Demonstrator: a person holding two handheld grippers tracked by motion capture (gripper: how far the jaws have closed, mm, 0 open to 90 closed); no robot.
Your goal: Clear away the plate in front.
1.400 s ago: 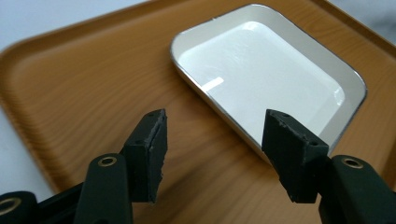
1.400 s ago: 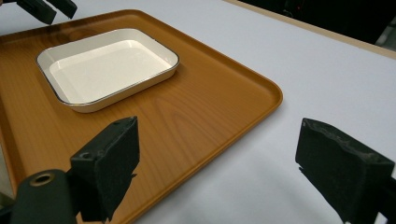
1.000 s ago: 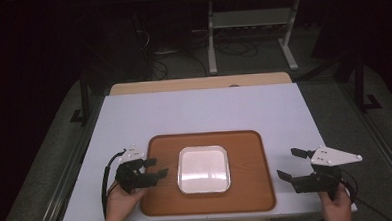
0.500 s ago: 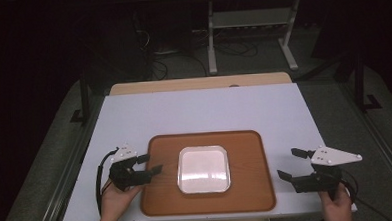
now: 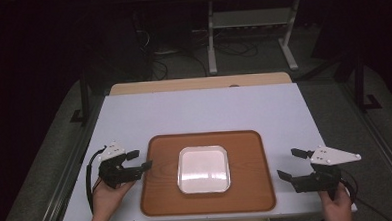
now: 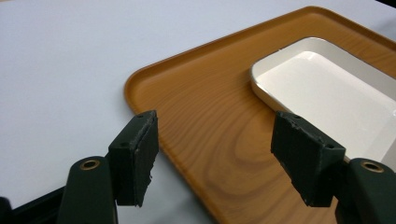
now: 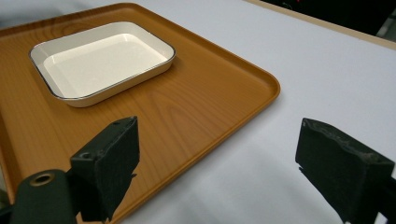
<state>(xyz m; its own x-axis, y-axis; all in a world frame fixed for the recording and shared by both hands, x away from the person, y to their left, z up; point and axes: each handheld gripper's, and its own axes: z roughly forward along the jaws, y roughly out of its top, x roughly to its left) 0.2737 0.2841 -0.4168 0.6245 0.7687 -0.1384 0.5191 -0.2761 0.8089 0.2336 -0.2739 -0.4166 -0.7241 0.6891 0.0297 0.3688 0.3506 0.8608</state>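
Note:
A wooden tray [image 5: 246,158] lies on the white table near the front edge, with a white square dish [image 5: 203,168] at its middle. My left gripper [image 5: 140,159] hovers at the tray's left edge, its jaws wide apart and just having opened further, with nothing between the pads. In the left gripper view my left gripper [image 6: 215,126] frames the tray's corner [image 6: 201,112] and the dish [image 6: 327,93]. My right gripper [image 5: 287,163] stands open just off the tray's right edge, holding nothing. From the right gripper [image 7: 219,135] view, the tray [image 7: 187,107] and dish [image 7: 100,60] lie ahead to the left.
The white tabletop [image 5: 204,110] stretches behind the tray, with a wooden strip [image 5: 198,83] along its far edge. A metal stand [image 5: 250,33] and cables sit on the dark floor beyond the table.
My left gripper has slid left, from over the tray's left rim to the table beside it, and its jaws stand a little wider. The right gripper has stayed put.

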